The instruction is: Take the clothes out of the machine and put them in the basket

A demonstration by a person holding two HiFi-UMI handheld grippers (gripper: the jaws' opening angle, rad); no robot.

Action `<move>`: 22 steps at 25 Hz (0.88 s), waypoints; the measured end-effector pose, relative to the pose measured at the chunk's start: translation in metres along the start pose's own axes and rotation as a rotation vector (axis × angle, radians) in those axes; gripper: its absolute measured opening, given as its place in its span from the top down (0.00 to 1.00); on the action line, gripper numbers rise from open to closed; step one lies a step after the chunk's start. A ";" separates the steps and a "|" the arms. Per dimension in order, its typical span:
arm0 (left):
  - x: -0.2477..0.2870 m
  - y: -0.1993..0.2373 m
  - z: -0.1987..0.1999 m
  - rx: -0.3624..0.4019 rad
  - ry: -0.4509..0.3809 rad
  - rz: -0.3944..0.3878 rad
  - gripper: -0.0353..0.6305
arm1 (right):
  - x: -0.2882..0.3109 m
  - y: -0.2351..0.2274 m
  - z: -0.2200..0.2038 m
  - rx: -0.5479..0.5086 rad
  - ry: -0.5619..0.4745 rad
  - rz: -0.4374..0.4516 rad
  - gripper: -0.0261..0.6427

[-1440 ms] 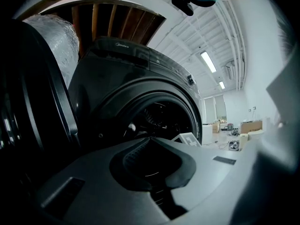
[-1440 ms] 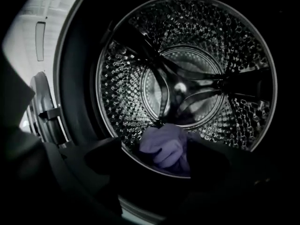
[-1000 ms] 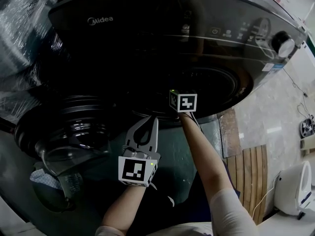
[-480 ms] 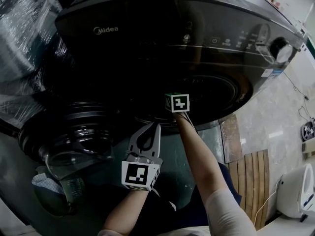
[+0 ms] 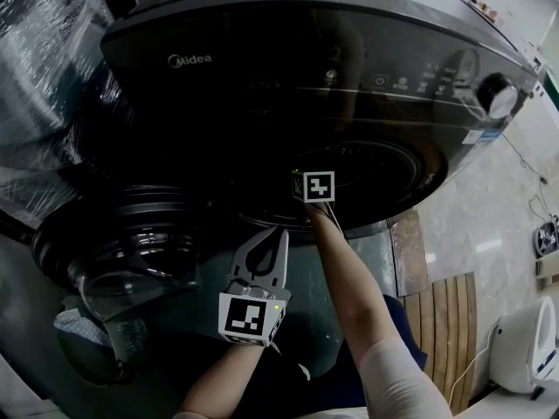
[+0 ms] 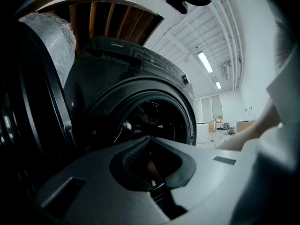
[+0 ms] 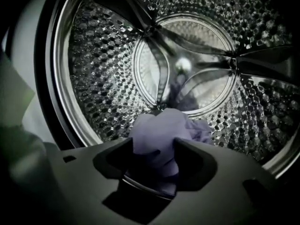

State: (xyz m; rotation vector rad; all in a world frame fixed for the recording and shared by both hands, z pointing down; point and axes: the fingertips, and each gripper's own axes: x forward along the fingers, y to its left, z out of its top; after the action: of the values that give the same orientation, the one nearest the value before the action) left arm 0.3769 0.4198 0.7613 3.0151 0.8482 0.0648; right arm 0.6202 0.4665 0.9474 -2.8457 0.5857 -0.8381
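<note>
The dark washing machine (image 5: 288, 77) stands with its round door (image 5: 122, 243) swung open to the left. My right gripper (image 7: 154, 146) reaches into the perforated steel drum (image 7: 108, 78). Its jaws have just been closing and now pinch a bunched purple cloth (image 7: 159, 128) between them. In the head view only its marker cube (image 5: 313, 185) shows at the drum mouth (image 5: 376, 168); the jaws are hidden inside. My left gripper (image 5: 278, 234) hovers level in front of the machine, below the opening, its tips together with nothing in them. From the left gripper view its jaws (image 6: 147, 146) face the drum opening (image 6: 150, 118).
A plastic-wrapped bulk (image 5: 44, 59) sits left of the machine. Below the door a dark round container (image 5: 96, 356) holds something pale. Wooden slats (image 5: 450, 321) and a white appliance (image 5: 524, 347) lie on the floor at the right.
The right gripper's marker cube has sunk a little at the drum mouth. The left gripper has stayed where it was.
</note>
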 end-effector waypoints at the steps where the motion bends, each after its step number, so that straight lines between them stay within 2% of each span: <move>1: 0.000 -0.001 0.000 0.002 0.001 -0.001 0.92 | -0.001 -0.001 0.001 -0.007 -0.003 -0.006 0.59; 5: -0.001 0.001 0.001 0.002 -0.001 0.005 0.92 | 0.000 0.002 0.001 0.020 -0.020 0.001 0.75; 12: -0.001 -0.006 0.000 0.003 0.006 0.000 0.92 | -0.005 -0.002 0.001 0.036 -0.023 -0.030 0.93; 22: -0.002 -0.008 0.002 0.000 -0.002 0.002 0.92 | -0.012 -0.002 0.006 0.058 -0.074 -0.027 0.94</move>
State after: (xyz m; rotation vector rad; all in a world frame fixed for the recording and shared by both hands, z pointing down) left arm 0.3709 0.4257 0.7590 3.0154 0.8450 0.0626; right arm 0.6148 0.4728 0.9371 -2.8239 0.5064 -0.7378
